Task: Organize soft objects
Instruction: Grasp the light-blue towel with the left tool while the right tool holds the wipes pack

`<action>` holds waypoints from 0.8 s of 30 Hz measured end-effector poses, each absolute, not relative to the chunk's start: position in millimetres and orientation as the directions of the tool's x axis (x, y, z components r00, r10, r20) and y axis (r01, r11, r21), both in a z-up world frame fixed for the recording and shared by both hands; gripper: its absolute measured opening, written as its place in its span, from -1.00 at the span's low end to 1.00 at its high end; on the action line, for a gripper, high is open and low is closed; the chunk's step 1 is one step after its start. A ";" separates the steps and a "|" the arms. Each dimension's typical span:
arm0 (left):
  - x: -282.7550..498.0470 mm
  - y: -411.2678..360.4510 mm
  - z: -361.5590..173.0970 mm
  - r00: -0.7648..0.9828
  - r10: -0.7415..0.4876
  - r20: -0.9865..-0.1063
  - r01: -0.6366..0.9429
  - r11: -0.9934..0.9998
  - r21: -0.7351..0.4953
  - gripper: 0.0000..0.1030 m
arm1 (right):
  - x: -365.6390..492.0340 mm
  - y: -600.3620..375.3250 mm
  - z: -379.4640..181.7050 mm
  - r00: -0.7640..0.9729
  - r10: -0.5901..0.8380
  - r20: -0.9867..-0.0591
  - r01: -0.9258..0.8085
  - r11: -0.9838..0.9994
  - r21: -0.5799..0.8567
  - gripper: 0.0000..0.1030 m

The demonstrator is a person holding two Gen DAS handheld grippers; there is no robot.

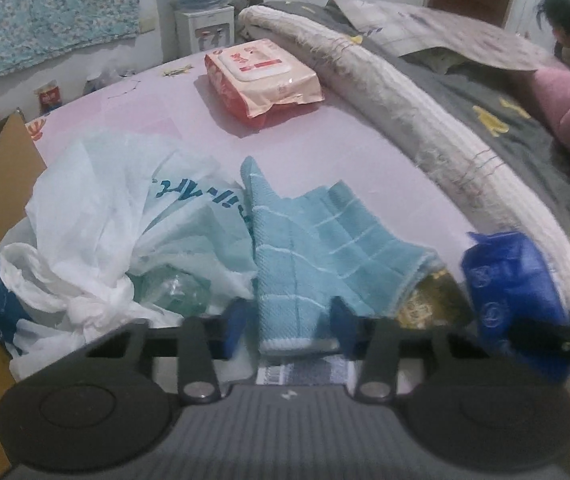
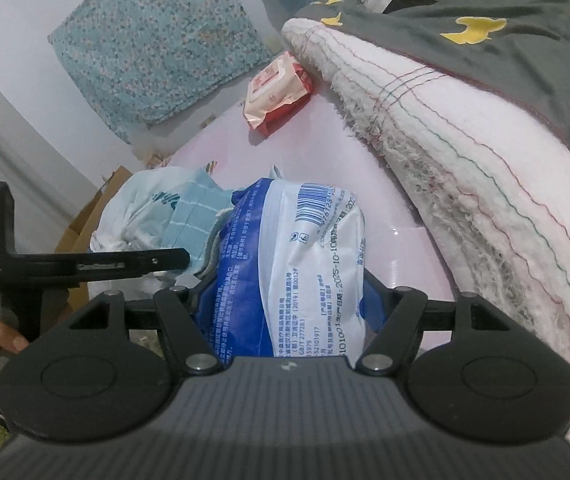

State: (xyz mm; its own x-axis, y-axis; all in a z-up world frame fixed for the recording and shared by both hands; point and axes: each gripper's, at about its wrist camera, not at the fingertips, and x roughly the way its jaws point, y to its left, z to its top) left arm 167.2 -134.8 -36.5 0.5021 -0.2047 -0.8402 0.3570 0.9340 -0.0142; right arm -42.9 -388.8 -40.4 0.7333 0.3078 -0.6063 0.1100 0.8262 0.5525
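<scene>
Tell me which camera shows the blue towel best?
The left wrist view. There the blue towel fills the middle, its white stripes and folded edges plain, with its near end between the left gripper jaws. The right wrist view shows only a bit of the towel, mostly hidden behind the blue and white pack.

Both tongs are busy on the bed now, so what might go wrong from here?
1. The left tongs pinch only the near edge of the blue towel; lifted, it may unfold or drag the white plastic bag lying against it.
2. The blue-and-white pack bulges between the right tongs and could slip.
3. The two tongs work close together and may collide.
</scene>
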 end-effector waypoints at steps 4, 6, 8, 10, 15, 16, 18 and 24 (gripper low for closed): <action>170.0 -133.7 -36.9 0.501 -0.185 -0.845 0.333 0.943 -0.009 -0.66 | -47.1 -392.5 -42.7 0.745 0.318 -0.586 0.105 0.811 0.575 0.32; 167.6 -134.1 -30.5 0.504 -0.199 -0.841 0.338 0.941 -0.019 -0.70 | -49.0 -396.1 -44.4 0.750 0.327 -0.574 0.106 0.798 0.593 0.32; 163.2 -136.1 -22.7 0.514 -0.208 -0.832 0.354 0.935 -0.015 -0.72 | -50.1 -399.2 -46.0 0.754 0.334 -0.566 0.107 0.787 0.608 0.32; 160.6 -140.2 -16.4 0.525 -0.212 -0.824 0.367 0.930 -0.006 -0.76 | -50.5 -400.8 -47.5 0.757 0.338 -0.559 0.106 0.781 0.615 0.32; 159.4 -156.4 -5.8 0.539 -0.236 -0.808 0.402 0.916 0.000 -0.79 | -51.3 -403.8 -50.4 0.763 0.348 -0.545 0.100 0.769 0.631 0.32; 159.2 -160.8 -3.8 0.544 -0.241 -0.804 0.411 0.912 0.004 -0.79 | -51.1 -404.3 -50.8 0.763 0.350 -0.543 0.099 0.767 0.634 0.33; 159.8 -169.2 -1.1 0.554 -0.249 -0.794 0.432 0.902 0.018 -0.79 | -51.1 -405.6 -51.9 0.764 0.355 -0.539 0.097 0.763 0.639 0.33; 170.2 -197.9 1.1 0.562 -0.297 -0.772 0.489 0.872 0.020 -0.79 | -52.5 -407.8 -53.2 0.767 0.360 -0.532 0.092 0.758 0.645 0.33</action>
State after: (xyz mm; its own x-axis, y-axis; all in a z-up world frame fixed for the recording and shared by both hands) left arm 170.2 -197.9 1.1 0.5619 -0.2972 -0.7719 0.4889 0.8721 0.0202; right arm -52.5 -407.8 -53.2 0.7669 0.3596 -0.5316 0.0917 0.7584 0.6453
